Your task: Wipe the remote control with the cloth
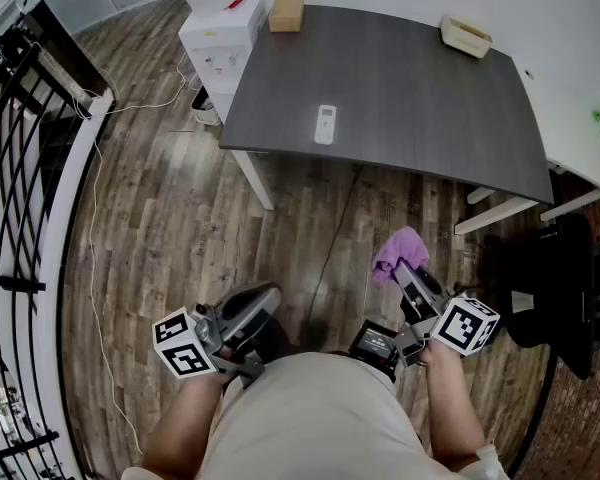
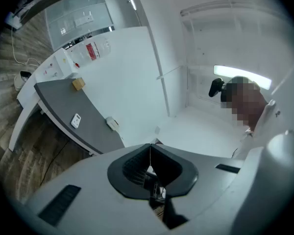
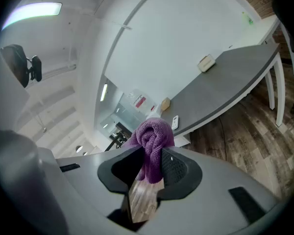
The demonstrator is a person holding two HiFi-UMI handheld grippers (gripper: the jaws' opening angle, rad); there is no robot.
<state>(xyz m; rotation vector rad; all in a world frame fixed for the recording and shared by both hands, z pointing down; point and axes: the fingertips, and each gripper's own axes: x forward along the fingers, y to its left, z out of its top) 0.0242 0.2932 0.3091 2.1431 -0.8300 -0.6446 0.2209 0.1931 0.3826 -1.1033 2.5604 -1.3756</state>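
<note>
Grip check: clamped on the purple cloth [image 3: 152,136] with the right claw [image 3: 154,156], pressed together and empty at the left claw [image 2: 150,155]. Walk up to the white remote control [image 1: 325,125] lying on the grey surface [image 1: 410,78], well ahead; steady one end, then wipe lengthwise, lightly.

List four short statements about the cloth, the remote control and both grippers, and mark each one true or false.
1. The right gripper is shut on a purple cloth. True.
2. The remote control lies on the floor. False: it lies on the grey table.
3. The left gripper is shut with nothing in it. True.
4. The cloth is touching the remote control. False: the cloth is held above the wooden floor, well short of the table.
</note>
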